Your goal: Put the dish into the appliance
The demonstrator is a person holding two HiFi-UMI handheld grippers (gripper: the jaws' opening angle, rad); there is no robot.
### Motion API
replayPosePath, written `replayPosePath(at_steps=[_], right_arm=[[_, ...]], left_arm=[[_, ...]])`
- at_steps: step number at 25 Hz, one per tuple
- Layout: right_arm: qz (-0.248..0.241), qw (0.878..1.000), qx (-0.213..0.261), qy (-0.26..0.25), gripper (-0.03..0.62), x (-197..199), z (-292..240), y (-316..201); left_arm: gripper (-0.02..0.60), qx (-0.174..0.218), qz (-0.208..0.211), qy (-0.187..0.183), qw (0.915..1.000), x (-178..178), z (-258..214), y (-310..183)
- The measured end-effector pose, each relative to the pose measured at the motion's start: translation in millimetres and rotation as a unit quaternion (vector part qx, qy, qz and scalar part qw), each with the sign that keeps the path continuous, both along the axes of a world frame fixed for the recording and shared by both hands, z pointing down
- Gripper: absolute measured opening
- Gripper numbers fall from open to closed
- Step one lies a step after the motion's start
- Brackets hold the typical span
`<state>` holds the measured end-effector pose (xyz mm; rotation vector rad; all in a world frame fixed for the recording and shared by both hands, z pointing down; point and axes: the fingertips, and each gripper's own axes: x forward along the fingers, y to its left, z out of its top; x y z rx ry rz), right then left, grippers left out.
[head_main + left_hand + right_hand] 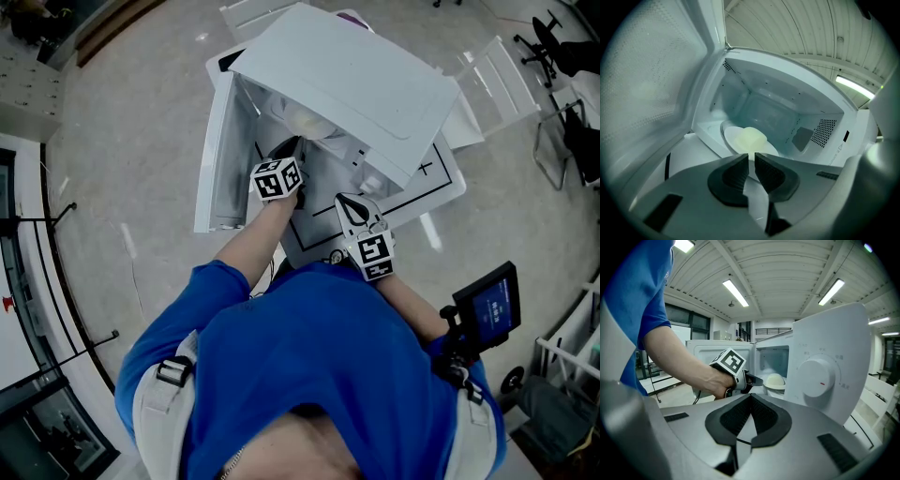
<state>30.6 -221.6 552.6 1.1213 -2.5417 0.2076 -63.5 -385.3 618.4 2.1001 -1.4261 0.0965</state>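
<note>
A white microwave (356, 84) stands on a white table (441, 183) with its door (214, 159) swung open to the left. Inside lies a white dish (736, 140) with a pale yellow lump of food (751, 138) on it. My left gripper (751, 161) reaches into the opening with its jaws nearly together on the dish's near rim. From the right gripper view, the left gripper (757, 379) meets the dish (777, 380) at the cavity mouth. My right gripper (750, 397) is shut and holds nothing, level in front of the control knob (818, 378).
The open door (647, 93) fills the left of the left gripper view. White chairs (497, 75) stand behind the table, a black office chair (548, 37) sits at the far right, and a small screen on a stand (487, 309) is at my right.
</note>
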Motion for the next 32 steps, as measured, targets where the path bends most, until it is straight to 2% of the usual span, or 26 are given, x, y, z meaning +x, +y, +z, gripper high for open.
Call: replayPosePath(at_steps=[24, 32], right_arm=[[0.019, 1.0, -0.004, 0.002, 0.002, 3, -2, -9], [0.024, 1.0, -0.002, 0.005, 0.002, 6, -2, -8]], left_arm=[[0.048, -0.023, 0.035, -0.017, 0.999, 16, -1, -36], [0.048, -0.019, 0.037, -0.012, 0.9991, 17, -2, -37]])
